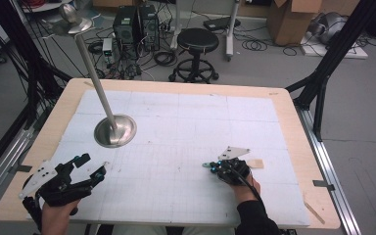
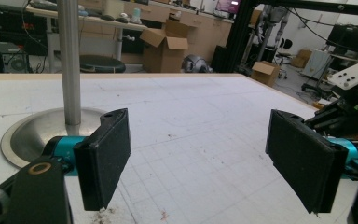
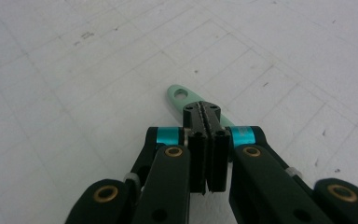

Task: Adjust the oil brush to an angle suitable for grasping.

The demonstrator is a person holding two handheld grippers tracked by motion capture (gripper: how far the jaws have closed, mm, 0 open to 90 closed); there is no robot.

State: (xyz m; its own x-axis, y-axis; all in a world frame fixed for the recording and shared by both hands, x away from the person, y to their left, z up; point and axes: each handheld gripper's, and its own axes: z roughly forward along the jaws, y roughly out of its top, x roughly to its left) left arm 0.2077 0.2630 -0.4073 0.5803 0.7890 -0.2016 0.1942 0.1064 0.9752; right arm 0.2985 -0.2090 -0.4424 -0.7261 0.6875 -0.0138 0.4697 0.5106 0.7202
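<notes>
Left tool [image 1: 92, 166] near front left corner of worktop [image 1: 54, 117], jaws spread wide, nothing between them. Right tool [image 3: 208, 140] low over white grid mat [image 1: 176, 132] at front right, jaws pressed together; mint-green tag [image 3: 179, 95] with hole lay flat on mat under jaw tips, whether gripped could not be told. Farther back left: metal stand [image 1: 115, 131], round base on mat, pole leaning. Beyond worktop: black stool [image 1: 197, 41].

Desk [image 1: 186, 122] mat mostly bare, open passage across centre and right. Obstacle: metal stand [image 1: 115, 130] with tall tilted pole, left-centre. Small wooden block [image 1: 256, 163] near right edge.
</notes>
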